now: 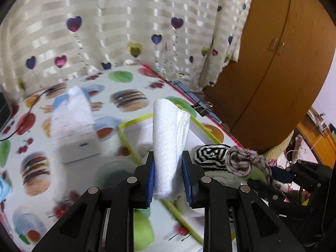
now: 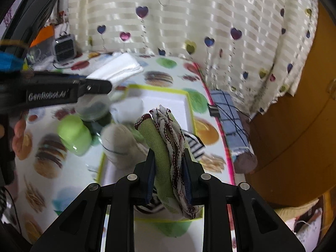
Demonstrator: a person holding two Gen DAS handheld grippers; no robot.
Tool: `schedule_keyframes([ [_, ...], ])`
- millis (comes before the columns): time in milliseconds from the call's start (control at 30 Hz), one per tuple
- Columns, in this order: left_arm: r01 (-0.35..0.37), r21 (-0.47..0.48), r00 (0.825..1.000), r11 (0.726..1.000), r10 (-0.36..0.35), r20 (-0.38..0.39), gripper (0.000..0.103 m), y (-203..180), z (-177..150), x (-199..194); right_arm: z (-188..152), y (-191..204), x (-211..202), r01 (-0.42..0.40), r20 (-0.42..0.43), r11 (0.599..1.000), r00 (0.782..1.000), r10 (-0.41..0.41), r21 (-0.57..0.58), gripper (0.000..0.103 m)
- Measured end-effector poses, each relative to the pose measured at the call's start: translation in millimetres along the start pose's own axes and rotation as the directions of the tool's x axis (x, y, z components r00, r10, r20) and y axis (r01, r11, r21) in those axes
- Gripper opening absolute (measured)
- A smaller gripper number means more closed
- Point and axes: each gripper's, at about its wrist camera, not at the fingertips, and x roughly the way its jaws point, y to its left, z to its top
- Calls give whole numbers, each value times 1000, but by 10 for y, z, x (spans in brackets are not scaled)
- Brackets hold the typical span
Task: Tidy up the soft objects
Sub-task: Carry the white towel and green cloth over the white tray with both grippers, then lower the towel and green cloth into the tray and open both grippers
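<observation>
Left gripper: pinches rolled white towel, long axis upright.
Right gripper: pinches green cloth roll, upright.
Right view only: green jar.

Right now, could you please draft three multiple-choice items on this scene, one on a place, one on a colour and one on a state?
1. Where does the black-and-white striped roll lie?
A. In the yellow-rimmed tray
B. On the wooden wardrobe
C. Held by the left tool

2. What colour is the rolled towel held by the left tool?
A. Blue
B. White
C. Green

3. What state is the right tool in?
A. Open and empty
B. Shut with nothing in it
C. Shut on the green and patterned cloth roll

Answers: 1 A, it rests inside the tray's rim; 2 B, plain white terry shows between the pads; 3 C, both pads press against the roll.
</observation>
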Motion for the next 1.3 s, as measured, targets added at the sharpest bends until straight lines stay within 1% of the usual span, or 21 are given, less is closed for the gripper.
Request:
schedule_keyframes([
  [67, 10, 17, 1000, 1000, -10, -11, 22, -64, 29, 97, -48, -72, 66, -1, -20, 1000, 1000, 1, 23, 24],
  [233, 13, 33, 998, 999, -11, -54, 22, -143, 89, 347, -100, -87, 178, -14, -42, 1000, 999, 15, 23, 24],
  [367, 20, 56, 998, 998, -16, -66, 22, -221, 118, 452, -112, -58, 219, -22, -31, 999, 999, 23, 23, 24],
  [467, 23, 52, 997, 998, -19, -73, 23, -244, 133, 510, -127, -42, 235, -35, -21, 999, 999, 36, 22, 25],
  [500, 19, 48, 997, 999, -16, -74, 23, -247, 129, 514, -130, -38, 240, -40, -18, 999, 999, 40, 23, 27],
  [700, 25, 45, 997, 999, -21, -75, 25, -246, 122, 526, -165, -55, 250, -93, 6, 994, 996, 93, 53, 29],
  [800, 30, 37, 997, 999, -27, -78, 25, -248, 122, 545, -179, -69, 256, -127, -4, 989, 992, 128, 74, 29],
  [867, 31, 34, 997, 999, -29, -77, 26, -248, 124, 546, -195, -75, 246, -127, -1, 988, 992, 127, 83, 29],
  [933, 30, 31, 997, 999, -28, -75, 29, -249, 129, 545, -206, -87, 236, -140, 0, 986, 990, 141, 90, 29],
  [1100, 23, 22, 997, 1000, -21, -78, 35, -245, 97, 504, -217, -98, 216, -137, 8, 986, 990, 137, 98, 30],
  [1200, 18, 17, 997, 1000, -17, -71, 37, -238, 78, 444, -220, -101, 202, -133, 9, 986, 991, 133, 104, 32],
  [1300, 23, 3, 998, 1000, -23, -61, 42, -219, 71, 375, -224, -103, 163, -132, 18, 986, 991, 131, 106, 34],
])
